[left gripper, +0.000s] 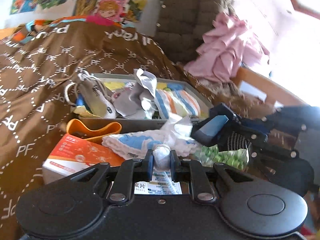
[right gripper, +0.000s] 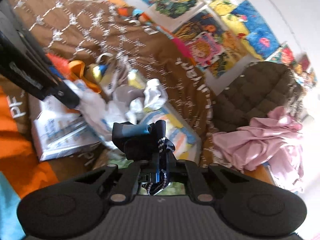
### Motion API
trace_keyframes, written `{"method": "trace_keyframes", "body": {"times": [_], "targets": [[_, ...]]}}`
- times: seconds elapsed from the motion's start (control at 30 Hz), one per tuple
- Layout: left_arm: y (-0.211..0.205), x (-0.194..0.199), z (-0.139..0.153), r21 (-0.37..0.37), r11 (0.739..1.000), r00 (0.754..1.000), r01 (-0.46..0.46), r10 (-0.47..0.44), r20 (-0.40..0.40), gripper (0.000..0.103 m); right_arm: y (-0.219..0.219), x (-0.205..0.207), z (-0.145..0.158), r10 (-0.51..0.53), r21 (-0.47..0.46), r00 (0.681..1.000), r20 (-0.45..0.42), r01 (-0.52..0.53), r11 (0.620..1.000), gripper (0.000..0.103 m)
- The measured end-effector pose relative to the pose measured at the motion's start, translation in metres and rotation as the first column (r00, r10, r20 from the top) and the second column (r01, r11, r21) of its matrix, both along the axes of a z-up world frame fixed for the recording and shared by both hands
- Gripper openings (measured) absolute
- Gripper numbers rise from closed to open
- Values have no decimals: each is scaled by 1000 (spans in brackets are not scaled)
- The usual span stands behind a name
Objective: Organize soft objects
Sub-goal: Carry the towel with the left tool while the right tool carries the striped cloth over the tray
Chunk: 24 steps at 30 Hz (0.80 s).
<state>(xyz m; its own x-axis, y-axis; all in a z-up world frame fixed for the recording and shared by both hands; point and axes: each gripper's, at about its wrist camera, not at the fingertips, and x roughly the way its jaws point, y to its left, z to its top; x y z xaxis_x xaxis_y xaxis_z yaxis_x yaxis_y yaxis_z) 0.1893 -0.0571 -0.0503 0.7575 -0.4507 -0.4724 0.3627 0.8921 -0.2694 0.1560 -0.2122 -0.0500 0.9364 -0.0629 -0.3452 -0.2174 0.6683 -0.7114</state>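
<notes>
My left gripper [left gripper: 161, 160] is shut on the toe of a white and blue sock [left gripper: 138, 143], which lies in front of a grey tray [left gripper: 202, 97] on the bed. The tray holds several soft items: a grey sock [left gripper: 140, 92], a striped cloth [left gripper: 176, 102] and a drawstring pouch [left gripper: 94, 89]. My right gripper [right gripper: 160, 168] is shut on a dark navy sock [right gripper: 140, 138] with a blue patch and white dots, held just before the tray's near right corner. That navy sock [left gripper: 216, 128] also shows at the right of the left wrist view.
An orange medicine box [left gripper: 80, 156], an orange curved piece [left gripper: 94, 130] and a green packet [left gripper: 220, 157] crowd the tray's front. The brown patterned bedspread [left gripper: 50, 70] lies left; a pink cloth [left gripper: 226, 56] and a quilted brown jacket [left gripper: 186, 20] lie behind. A white box [right gripper: 60, 134] sits under the left gripper.
</notes>
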Motion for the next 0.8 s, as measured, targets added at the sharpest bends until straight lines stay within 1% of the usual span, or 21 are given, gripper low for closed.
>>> {"method": "trace_keyframes", "body": {"times": [0.2,0.33,0.47,0.8], "targets": [[15,-13,22,-77,995,998,-58,58,-6,17,-12,-4,14,-36,65,996,81,31,997,6],[20,-21,35,-103,992,997,-72,74,17,17,-15,-4,20,-44,95,993,110,34,995,6],[19,-28,42,-116,991,997,-68,73,40,16,-16,-6,22,-43,105,990,132,29,994,6],[25,-33,56,-193,981,995,-33,51,87,16,-20,-5,26,-66,141,981,183,40,989,6]]}}
